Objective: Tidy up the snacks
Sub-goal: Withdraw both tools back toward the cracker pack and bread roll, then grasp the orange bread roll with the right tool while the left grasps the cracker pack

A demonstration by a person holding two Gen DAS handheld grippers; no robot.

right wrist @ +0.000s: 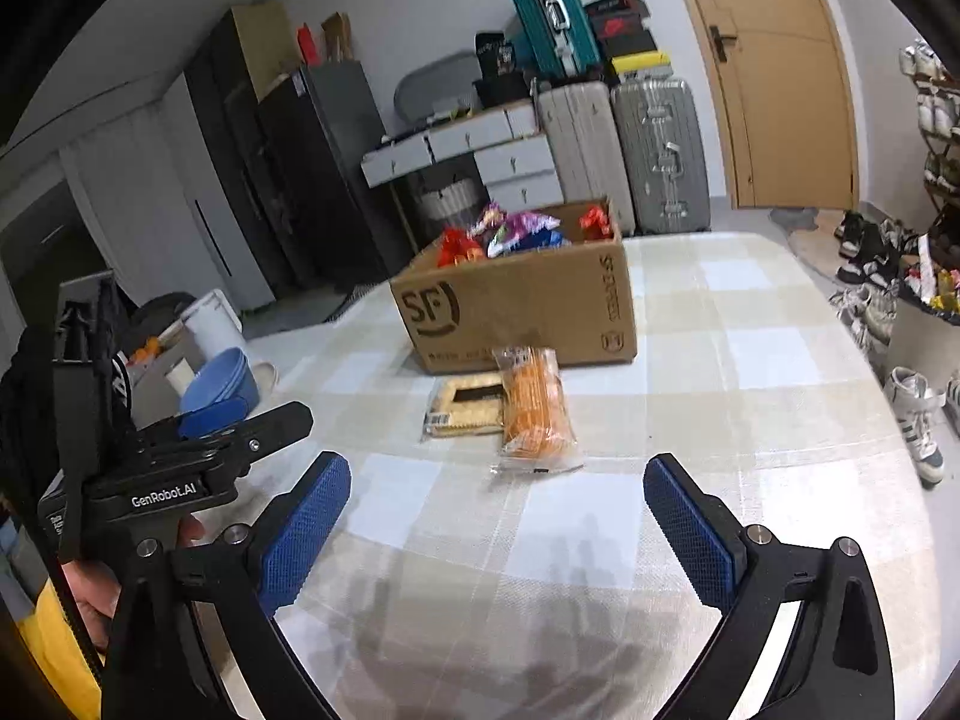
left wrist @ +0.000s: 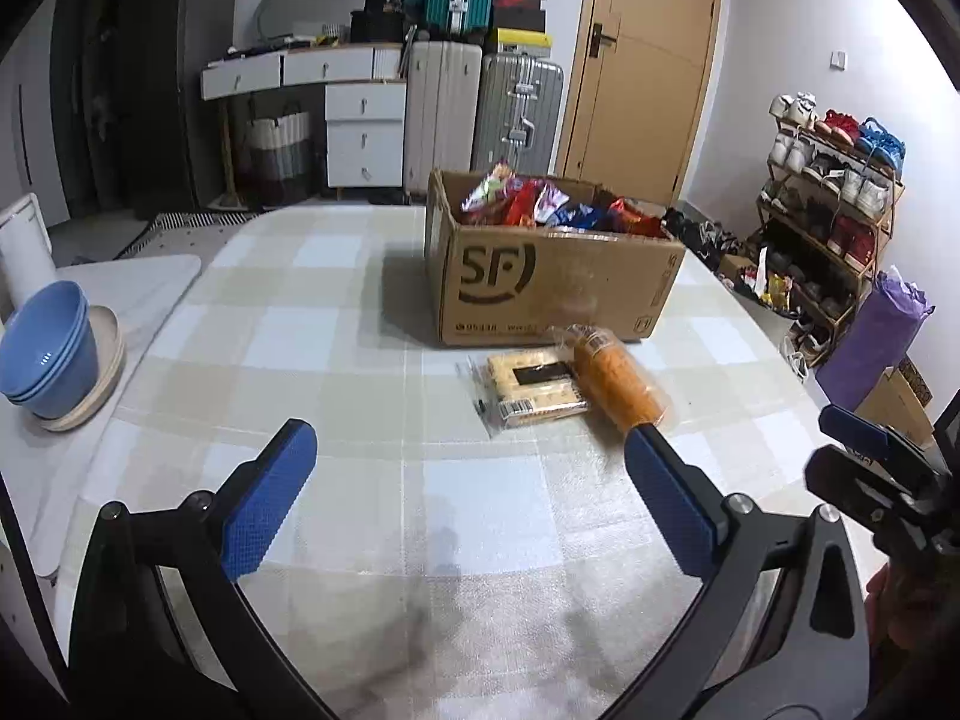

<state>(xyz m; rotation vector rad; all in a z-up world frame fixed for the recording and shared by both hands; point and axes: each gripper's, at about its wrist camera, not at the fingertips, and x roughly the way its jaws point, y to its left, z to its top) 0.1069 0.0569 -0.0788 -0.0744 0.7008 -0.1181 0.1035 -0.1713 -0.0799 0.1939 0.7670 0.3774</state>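
An open cardboard box (left wrist: 552, 294) (right wrist: 522, 312) marked SF stands on the far half of the table, full of bright snack bags (left wrist: 528, 204). Just in front of it lie a flat pale-yellow cracker pack (left wrist: 534, 387) (right wrist: 465, 405) and an orange snack pack (left wrist: 618, 381) (right wrist: 534, 414), side by side and touching. My left gripper (left wrist: 468, 435) hangs open over the cloth, short of the packs, with nothing between its fingers. My right gripper (right wrist: 498, 463) is open too, its jaws wide and empty, just short of the orange pack's near end.
A checked cloth covers the table (left wrist: 300, 312). Blue bowls (left wrist: 48, 348) on plates stand at the left edge. A shoe rack (left wrist: 828, 210) and a purple roll (left wrist: 870, 336) are on the floor to the right. Suitcases and drawers line the far wall.
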